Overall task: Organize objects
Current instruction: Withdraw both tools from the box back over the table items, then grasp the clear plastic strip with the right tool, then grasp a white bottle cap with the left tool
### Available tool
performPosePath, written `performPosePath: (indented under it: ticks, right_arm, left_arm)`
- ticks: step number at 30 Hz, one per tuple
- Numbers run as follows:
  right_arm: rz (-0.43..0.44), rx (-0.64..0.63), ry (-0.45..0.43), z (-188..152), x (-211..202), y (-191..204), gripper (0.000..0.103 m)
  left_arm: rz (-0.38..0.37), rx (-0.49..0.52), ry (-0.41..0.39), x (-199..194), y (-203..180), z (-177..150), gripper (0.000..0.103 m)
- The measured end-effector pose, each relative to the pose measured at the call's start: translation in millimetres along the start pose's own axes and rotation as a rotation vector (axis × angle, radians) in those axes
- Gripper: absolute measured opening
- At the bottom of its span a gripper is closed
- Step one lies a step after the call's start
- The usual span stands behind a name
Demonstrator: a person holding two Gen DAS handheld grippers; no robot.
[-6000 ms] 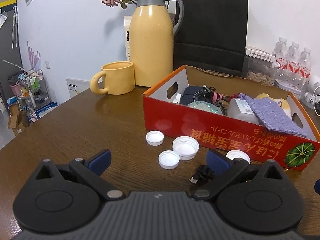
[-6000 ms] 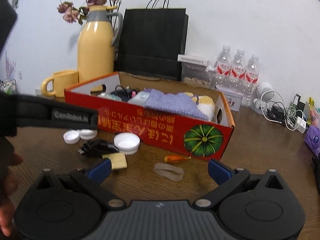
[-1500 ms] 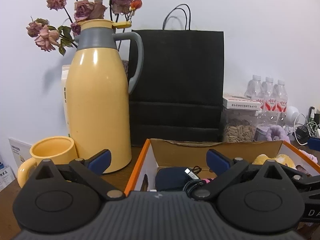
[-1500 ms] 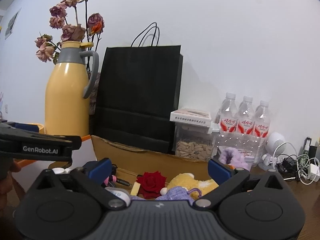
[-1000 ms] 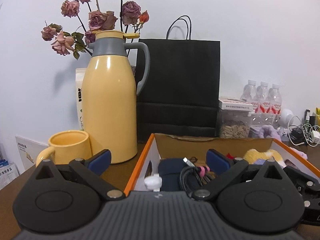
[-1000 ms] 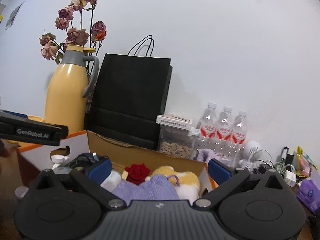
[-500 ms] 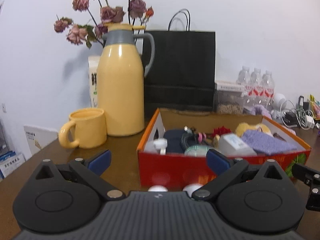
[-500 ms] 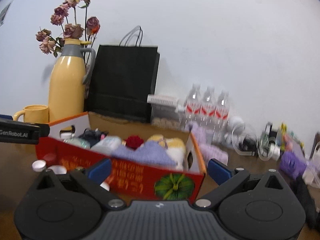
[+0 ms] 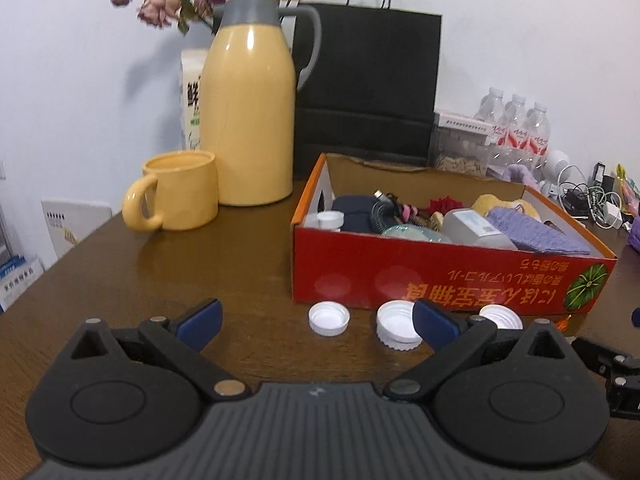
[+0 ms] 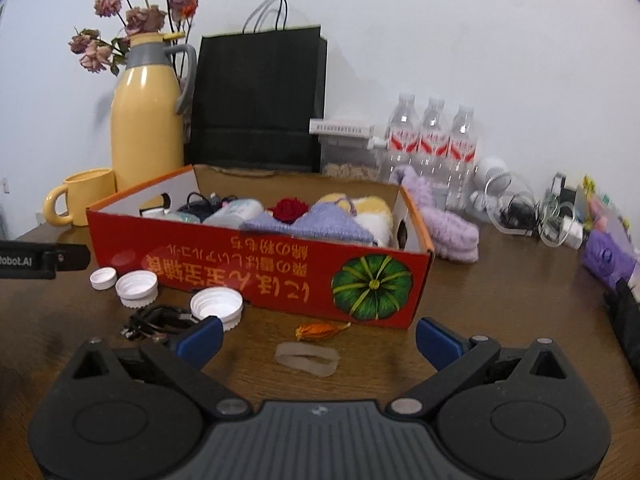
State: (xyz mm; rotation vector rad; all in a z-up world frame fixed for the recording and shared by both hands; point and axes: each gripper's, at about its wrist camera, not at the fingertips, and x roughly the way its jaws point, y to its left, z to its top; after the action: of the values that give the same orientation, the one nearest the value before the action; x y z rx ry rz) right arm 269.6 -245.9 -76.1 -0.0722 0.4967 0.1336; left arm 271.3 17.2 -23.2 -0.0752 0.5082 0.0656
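Both tools, left and right, stood apart and empty, low over the worktop. White caps lay just near the red box, likely awaiting boxing.

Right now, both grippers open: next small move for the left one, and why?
Probably lower the left gripper onto the small white plastic cap: it lies loose on the brown wooden table, between the open fingers, outside the red cardboard box.
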Motion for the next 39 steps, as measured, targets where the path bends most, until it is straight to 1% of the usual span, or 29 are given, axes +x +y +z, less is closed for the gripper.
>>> performPosePath:
  ticks: [3,5,7,8,9,10,11,12,14,15,17,23,26,30,33,36,37,39]
  right_arm:
    - [0.004,0.013,0.050,0.7,8.7,-2.5,0.101]
    - [0.010,0.022,0.094,0.9,16.3,-3.9,0.093]
    - [0.009,0.046,0.142,1.1,26.0,-5.6,0.092]
    - [0.013,0.062,0.166,1.5,31.3,-7.0,0.088]
    - [0.008,0.071,0.173,2.3,34.5,-7.7,0.086]
    - [0.003,0.076,0.169,2.5,35.9,-8.1,0.078]
    - [-0.001,0.074,0.164,2.9,36.2,-7.6,0.074]
    - [0.004,0.071,0.158,2.6,35.4,-7.0,0.066]
    - [0.031,0.062,0.141,2.0,31.6,-5.2,0.028]
    - [0.053,0.055,0.136,1.5,29.9,-3.6,0.023]
    - [0.040,0.030,0.109,1.2,24.8,0.5,0.002]
    - [0.028,0.008,0.015,2.1,6.6,3.6,0.001]
    - [0.025,0.006,-0.036,4.9,-3.7,3.9,0.001]
    - [0.032,0.018,-0.092,8.5,-16.7,1.6,0.001]
    - [0.043,0.015,-0.114,9.2,-22.0,2.2,0.001]
    - [0.054,0.014,-0.120,9.8,-24.4,3.2,0.001]
    - [0.054,0.014,-0.120,9.8,-24.2,3.9,0.001]
    - [0.059,0.012,-0.122,10.0,-24.6,4.5,0.001]
  left_arm:
    - [0.002,-0.019,0.024,2.9,4.2,0.9,0.103]
    - [0.012,-0.025,0.030,3.7,5.7,1.2,0.103]
    - [0.014,-0.026,0.033,4.4,5.5,1.3,0.103]
    - [0.013,-0.025,0.034,4.4,5.3,1.2,0.103]
    - [0.013,-0.023,0.033,4.2,4.9,1.0,0.103]
    - [0.012,-0.022,0.032,4.0,4.8,1.0,0.103]
    - [0.012,-0.022,0.031,3.8,4.8,1.2,0.103]
    - [0.013,-0.022,0.031,3.8,5.1,1.1,0.103]
    - [0.016,-0.023,0.033,4.5,4.7,1.2,0.103]
    - [0.017,-0.024,0.034,4.9,5.2,1.1,0.103]
    - [0.019,-0.023,0.035,5.7,4.9,1.5,0.103]
    - [0.032,-0.022,0.053,10.7,7.7,1.7,0.103]
    - [0.046,0.001,0.077,16.0,5.3,-0.8,0.103]
    - [0.092,0.043,0.121,25.2,1.2,-3.5,0.103]
    - [0.119,0.039,0.130,32.7,2.9,-2.4,0.103]
    - [0.157,0.037,0.167,45.9,4.7,-1.2,0.103]
    - [0.161,0.033,0.180,50.6,5.6,-0.9,0.103]
    - [0.145,0.027,0.183,57.2,5.7,1.0,0.103]
